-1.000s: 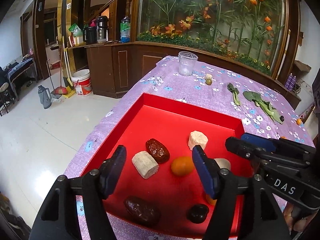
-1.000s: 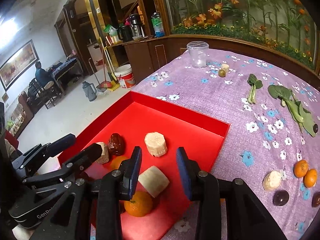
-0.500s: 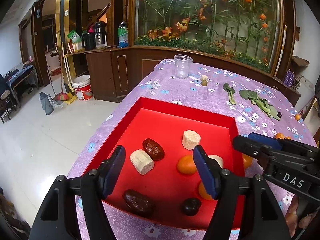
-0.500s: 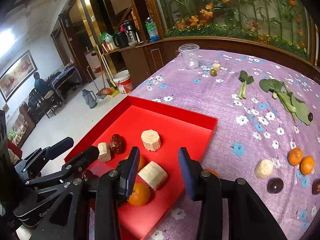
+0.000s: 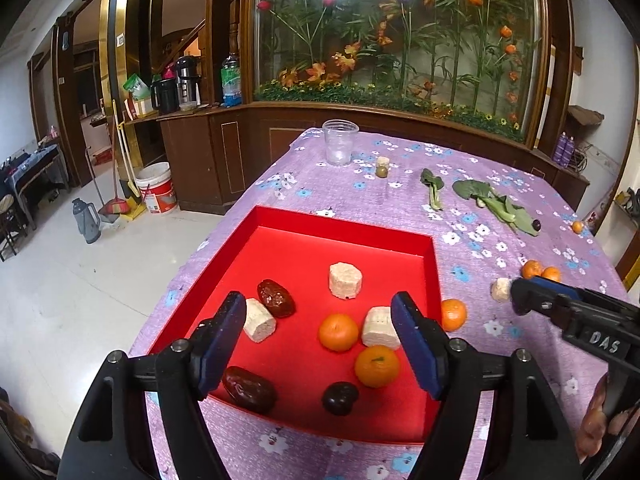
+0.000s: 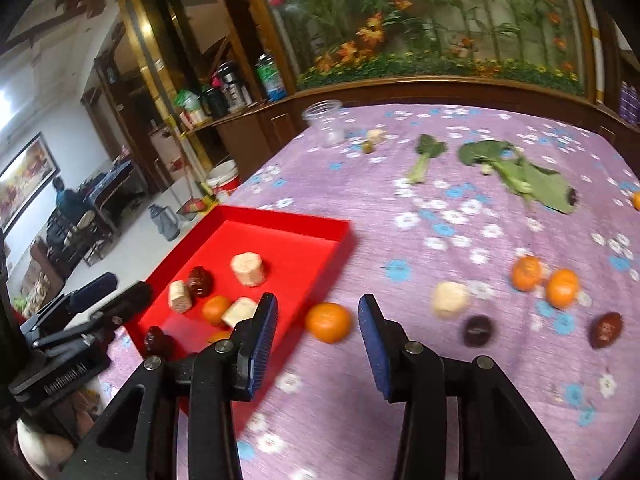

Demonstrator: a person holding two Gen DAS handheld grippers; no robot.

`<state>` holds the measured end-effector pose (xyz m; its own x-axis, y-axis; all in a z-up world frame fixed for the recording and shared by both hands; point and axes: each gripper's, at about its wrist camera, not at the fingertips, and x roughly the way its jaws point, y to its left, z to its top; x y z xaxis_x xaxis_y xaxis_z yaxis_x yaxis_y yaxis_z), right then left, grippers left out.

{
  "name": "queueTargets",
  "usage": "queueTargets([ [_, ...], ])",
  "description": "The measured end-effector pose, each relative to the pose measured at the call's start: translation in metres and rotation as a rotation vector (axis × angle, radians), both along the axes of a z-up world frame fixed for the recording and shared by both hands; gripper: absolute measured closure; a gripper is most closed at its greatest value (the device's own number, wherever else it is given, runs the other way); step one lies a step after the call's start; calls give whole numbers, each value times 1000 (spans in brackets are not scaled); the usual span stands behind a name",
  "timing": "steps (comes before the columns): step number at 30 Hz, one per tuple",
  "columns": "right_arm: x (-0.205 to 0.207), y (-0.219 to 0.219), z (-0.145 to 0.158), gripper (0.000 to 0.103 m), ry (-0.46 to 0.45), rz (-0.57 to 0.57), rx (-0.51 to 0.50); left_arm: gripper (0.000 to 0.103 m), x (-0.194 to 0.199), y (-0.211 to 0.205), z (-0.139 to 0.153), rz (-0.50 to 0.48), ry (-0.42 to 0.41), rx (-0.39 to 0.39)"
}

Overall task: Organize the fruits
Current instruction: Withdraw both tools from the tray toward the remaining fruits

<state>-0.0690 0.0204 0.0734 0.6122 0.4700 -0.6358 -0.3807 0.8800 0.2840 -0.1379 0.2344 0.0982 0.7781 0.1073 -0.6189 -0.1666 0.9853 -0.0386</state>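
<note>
A red tray (image 5: 344, 224) (image 6: 280, 220) on the purple flowered cloth holds two oranges (image 5: 338, 332), three pale cut chunks (image 5: 345, 280), two red dates (image 5: 276, 298) and a dark plum (image 5: 340, 398). My left gripper (image 5: 320, 348) is open and empty above the tray's near half. My right gripper (image 6: 318, 344) is open and empty above the cloth, right of the tray, with a loose orange (image 6: 328, 322) (image 5: 453, 314) just ahead between its fingers. Two more oranges (image 6: 544, 280), a pale chunk (image 6: 450, 298), a plum (image 6: 478, 330) and a date (image 6: 606, 330) lie on the cloth to the right.
Leafy greens (image 5: 496, 200) (image 6: 516, 172), a clear plastic cup (image 5: 339, 142) and a small green fruit (image 5: 381, 171) lie at the far side of the table. The table's left edge drops to the floor with a bucket (image 5: 156, 188) and a broom.
Both grippers have drawn back and up from the tray. The right gripper has swung right, off the tray and over the cloth, now facing the loose orange.
</note>
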Motion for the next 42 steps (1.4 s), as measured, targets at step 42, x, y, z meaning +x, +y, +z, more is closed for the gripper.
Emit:
queueTargets([
  [42,24,-198,-51,47,111,-370,-76,32,139,-160,-66,-400,260,-164],
])
